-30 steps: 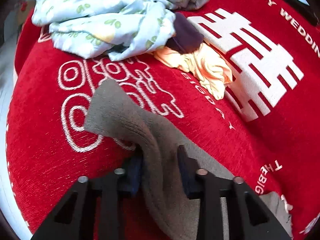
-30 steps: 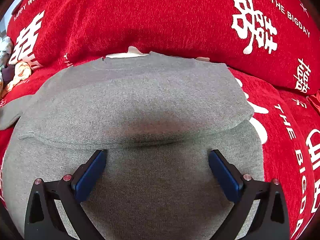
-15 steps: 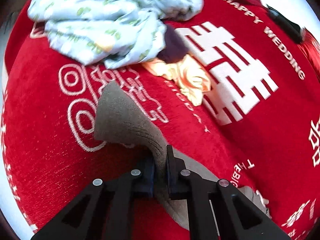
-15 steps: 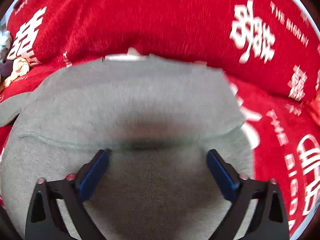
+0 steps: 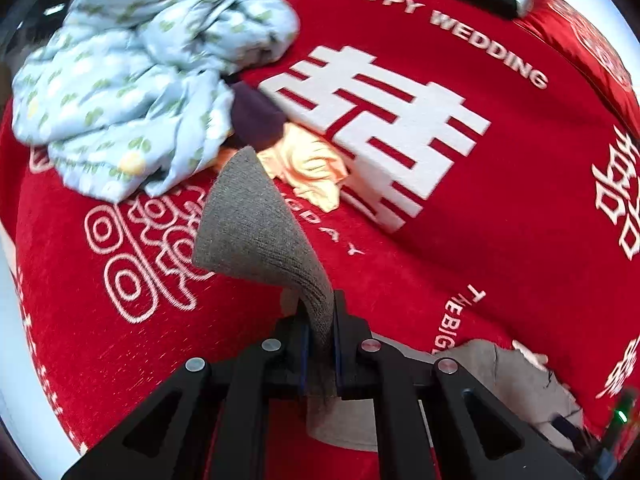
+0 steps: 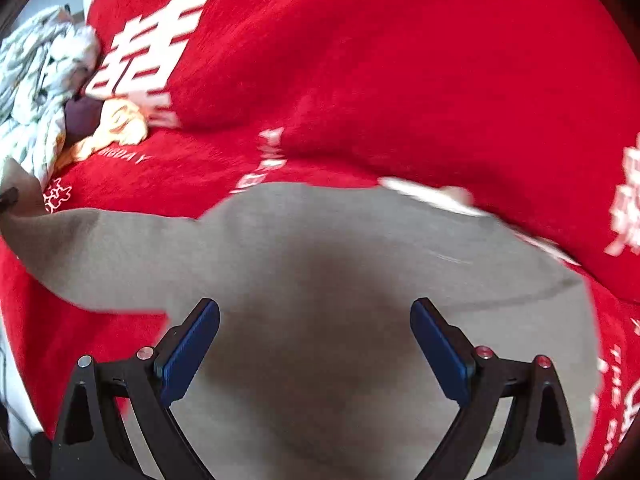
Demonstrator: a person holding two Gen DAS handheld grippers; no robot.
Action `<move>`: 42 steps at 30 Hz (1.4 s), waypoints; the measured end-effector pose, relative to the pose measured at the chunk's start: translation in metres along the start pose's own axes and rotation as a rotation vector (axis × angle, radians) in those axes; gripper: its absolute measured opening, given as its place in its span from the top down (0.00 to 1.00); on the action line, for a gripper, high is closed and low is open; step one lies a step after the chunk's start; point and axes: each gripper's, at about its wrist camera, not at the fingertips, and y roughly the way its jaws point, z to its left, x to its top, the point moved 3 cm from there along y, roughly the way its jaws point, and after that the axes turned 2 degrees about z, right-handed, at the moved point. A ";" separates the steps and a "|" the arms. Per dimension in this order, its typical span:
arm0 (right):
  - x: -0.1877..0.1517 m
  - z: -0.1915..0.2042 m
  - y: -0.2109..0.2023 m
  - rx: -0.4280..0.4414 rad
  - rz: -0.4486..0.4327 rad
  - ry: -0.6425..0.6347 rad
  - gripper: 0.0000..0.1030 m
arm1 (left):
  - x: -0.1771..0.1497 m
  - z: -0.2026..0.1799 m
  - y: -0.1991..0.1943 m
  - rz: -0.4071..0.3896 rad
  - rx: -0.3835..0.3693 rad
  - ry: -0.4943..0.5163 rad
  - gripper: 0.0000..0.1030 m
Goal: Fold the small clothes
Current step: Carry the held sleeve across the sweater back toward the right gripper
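A grey knit sweater lies spread on a red printed blanket. My left gripper is shut on the sweater's grey sleeve and holds it lifted off the blanket, the cuff end standing up. The sweater's body shows at the lower right of the left wrist view. My right gripper is open and empty, hovering over the sweater's body, blue pads wide apart. The sleeve stretches out to the left in the right wrist view.
A crumpled light-blue patterned garment lies at the back left, with a dark purple piece and an orange garment beside it. The blanket's white edge runs along the left.
My left gripper closed on the grey sleeve and lifted it up off the blanket. My right gripper stayed open and drew back and turned left over the sweater's body.
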 end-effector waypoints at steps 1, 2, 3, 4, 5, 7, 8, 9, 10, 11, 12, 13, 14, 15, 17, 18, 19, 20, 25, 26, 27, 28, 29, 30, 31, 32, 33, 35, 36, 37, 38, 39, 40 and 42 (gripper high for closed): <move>0.006 0.011 0.013 0.004 0.025 -0.008 0.06 | 0.001 -0.005 -0.001 0.001 -0.004 0.011 0.90; 0.011 0.024 0.031 -0.009 0.059 -0.023 0.06 | 0.001 -0.009 -0.002 0.003 -0.010 0.018 0.90; 0.012 0.032 0.044 -0.026 0.087 -0.032 0.06 | 0.002 -0.014 -0.003 0.007 -0.011 0.025 0.90; 0.011 0.041 0.055 -0.041 0.122 -0.042 0.06 | 0.002 -0.017 -0.003 0.011 -0.012 0.033 0.90; 0.008 0.050 0.066 -0.045 0.158 -0.054 0.06 | 0.002 -0.022 -0.004 0.015 -0.013 0.043 0.90; 0.005 0.066 0.064 -0.017 0.129 -0.082 0.06 | 0.001 -0.028 -0.005 0.018 -0.020 0.054 0.90; 0.004 0.073 0.059 0.012 0.129 -0.109 0.07 | 0.000 -0.033 -0.006 0.021 -0.023 0.063 0.90; 0.002 0.075 0.049 0.038 0.107 -0.122 0.07 | -0.002 -0.040 -0.006 0.026 -0.023 0.078 0.90; 0.001 0.072 0.039 0.039 0.077 -0.123 0.07 | -0.004 -0.045 -0.005 0.032 -0.022 0.092 0.90; -0.001 0.066 0.029 0.029 0.050 -0.118 0.07 | -0.006 -0.052 -0.005 0.039 -0.024 0.106 0.90; -0.004 0.056 0.019 0.018 0.034 -0.099 0.07 | -0.009 -0.061 -0.004 0.048 -0.026 0.120 0.90; -0.006 0.046 0.013 0.016 0.030 -0.078 0.07 | -0.011 -0.067 -0.004 0.056 -0.025 0.131 0.90; -0.010 0.031 0.006 0.019 0.034 -0.045 0.07 | -0.014 -0.076 -0.003 0.064 -0.021 0.146 0.90; -0.014 0.018 0.002 0.020 0.039 -0.021 0.07 | -0.018 -0.084 -0.001 0.073 -0.015 0.161 0.90; -0.023 -0.010 -0.006 0.008 0.046 0.014 0.07 | -0.025 -0.101 0.002 0.093 -0.003 0.192 0.90; -0.029 -0.027 -0.011 -0.004 0.047 0.029 0.07 | -0.030 -0.110 0.004 0.110 -0.002 0.208 0.90; -0.034 -0.038 -0.014 -0.010 0.050 0.040 0.07 | -0.036 -0.119 0.007 0.129 -0.003 0.223 0.90; -0.038 -0.048 -0.016 -0.014 0.056 0.051 0.07 | -0.039 -0.124 0.008 0.138 -0.005 0.231 0.90; -0.060 -0.095 -0.034 -0.030 0.058 0.118 0.06 | -0.064 -0.165 0.005 0.164 -0.023 0.313 0.90; -0.065 -0.102 -0.037 -0.034 0.056 0.130 0.06 | -0.068 -0.173 0.004 0.167 -0.028 0.330 0.90; -0.069 -0.108 -0.039 -0.036 0.055 0.137 0.07 | -0.072 -0.179 0.003 0.170 -0.030 0.342 0.90; -0.073 -0.113 -0.040 -0.041 0.053 0.144 0.07 | -0.076 -0.184 0.003 0.171 -0.030 0.355 0.90; -0.075 -0.117 -0.041 -0.047 0.051 0.147 0.07 | -0.080 -0.191 0.002 0.175 -0.029 0.371 0.90; -0.079 -0.121 -0.042 -0.054 0.048 0.152 0.07 | -0.083 -0.196 0.002 0.178 -0.029 0.378 0.90; -0.081 -0.124 -0.043 -0.056 0.047 0.156 0.07 | -0.087 -0.201 0.002 0.184 -0.029 0.387 0.90; -0.084 -0.127 -0.043 -0.058 0.045 0.160 0.07 | -0.089 -0.204 0.003 0.188 -0.028 0.392 0.90; -0.087 -0.130 -0.044 -0.063 0.042 0.164 0.07 | -0.092 -0.208 0.004 0.196 -0.028 0.397 0.90; -0.094 -0.137 -0.045 -0.067 0.039 0.167 0.06 | -0.096 -0.213 0.006 0.206 -0.034 0.403 0.90; -0.098 -0.141 -0.045 -0.066 0.039 0.170 0.07 | -0.098 -0.217 0.007 0.211 -0.032 0.406 0.90; -0.101 -0.143 -0.046 -0.067 0.043 0.174 0.07 | -0.100 -0.219 0.007 0.216 -0.031 0.407 0.90; -0.104 -0.147 -0.045 -0.070 0.048 0.176 0.06 | -0.101 -0.221 0.008 0.222 -0.032 0.408 0.90; -0.105 -0.147 -0.046 -0.077 0.047 0.175 0.06 | -0.103 -0.225 0.008 0.226 -0.034 0.409 0.90; -0.106 -0.148 -0.048 -0.084 0.044 0.170 0.06 | -0.105 -0.228 0.009 0.229 -0.033 0.413 0.90; -0.108 -0.149 -0.050 -0.100 0.038 0.162 0.07 | -0.109 -0.236 0.008 0.233 -0.028 0.430 0.90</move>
